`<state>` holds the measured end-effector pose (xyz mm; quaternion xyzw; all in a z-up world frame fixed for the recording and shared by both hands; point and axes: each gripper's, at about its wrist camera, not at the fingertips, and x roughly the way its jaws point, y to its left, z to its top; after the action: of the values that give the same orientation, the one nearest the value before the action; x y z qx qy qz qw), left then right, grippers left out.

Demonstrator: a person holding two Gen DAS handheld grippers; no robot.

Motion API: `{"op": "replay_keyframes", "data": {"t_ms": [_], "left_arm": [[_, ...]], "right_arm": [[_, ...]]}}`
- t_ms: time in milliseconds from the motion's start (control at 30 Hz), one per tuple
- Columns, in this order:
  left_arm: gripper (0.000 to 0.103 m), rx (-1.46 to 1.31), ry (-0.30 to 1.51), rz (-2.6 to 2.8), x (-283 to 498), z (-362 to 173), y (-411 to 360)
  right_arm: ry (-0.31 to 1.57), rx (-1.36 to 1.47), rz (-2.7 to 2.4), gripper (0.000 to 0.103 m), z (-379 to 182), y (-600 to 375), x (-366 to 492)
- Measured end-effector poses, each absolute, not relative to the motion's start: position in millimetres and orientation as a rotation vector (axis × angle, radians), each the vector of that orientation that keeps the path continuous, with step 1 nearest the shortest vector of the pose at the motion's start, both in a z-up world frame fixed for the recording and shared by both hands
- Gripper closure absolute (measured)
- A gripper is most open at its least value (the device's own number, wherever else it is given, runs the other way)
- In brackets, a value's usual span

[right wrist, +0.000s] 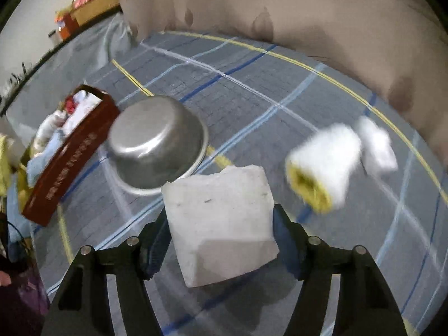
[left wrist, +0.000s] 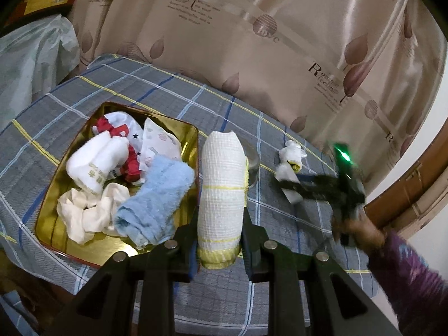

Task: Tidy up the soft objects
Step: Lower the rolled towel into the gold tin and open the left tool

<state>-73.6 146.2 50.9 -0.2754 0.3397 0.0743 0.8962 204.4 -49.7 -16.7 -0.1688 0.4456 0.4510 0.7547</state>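
Note:
My left gripper (left wrist: 219, 221) is shut on a rolled white towel with yellow stripes (left wrist: 221, 190), held just right of a gold-lined tin box (left wrist: 56, 210). The box holds a light blue cloth (left wrist: 156, 198), white socks (left wrist: 95, 162) and a red-and-white item (left wrist: 123, 140). My right gripper (right wrist: 219, 221) is shut on a white foam block (right wrist: 221, 224) and holds it above the plaid sheet. In the left wrist view the right gripper (left wrist: 291, 184) is blurred at the right. A white and yellow roll (right wrist: 322, 165) lies to the right of the block.
An upturned steel bowl (right wrist: 156, 145) sits between the red-sided box (right wrist: 70, 165) and the foam block. A small white cloth (right wrist: 378, 145) lies beyond the roll. A patterned pillow (left wrist: 252, 42) lines the far edge of the plaid sheet (left wrist: 156, 92).

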Motion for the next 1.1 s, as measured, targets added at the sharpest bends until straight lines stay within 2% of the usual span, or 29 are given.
{"op": "replay_keyframes", "data": {"t_ms": [200,400,867,1033,1100], "left_arm": [[0.080,-0.533,0.685,0.221,-86,63,162],[0.079,-0.458,0.692,0.265,-95,67,189],[0.078,-0.305,0.780,0.204,-21,46,221],[0.078,-0.394,0.833,0.161,12,21,243],[0.070,-0.426,0.867,0.156,21,13,249]], "right_arm": [[0.914,-0.234,0.938,0.038,-8,-99,141],[0.897,-0.174,0.859,0.038,-23,-123,116],[0.874,-0.187,0.830,0.038,-31,-121,112],[0.876,-0.181,0.827,0.037,-32,-121,114],[0.878,-0.187,0.827,0.037,-33,-120,114]]}}
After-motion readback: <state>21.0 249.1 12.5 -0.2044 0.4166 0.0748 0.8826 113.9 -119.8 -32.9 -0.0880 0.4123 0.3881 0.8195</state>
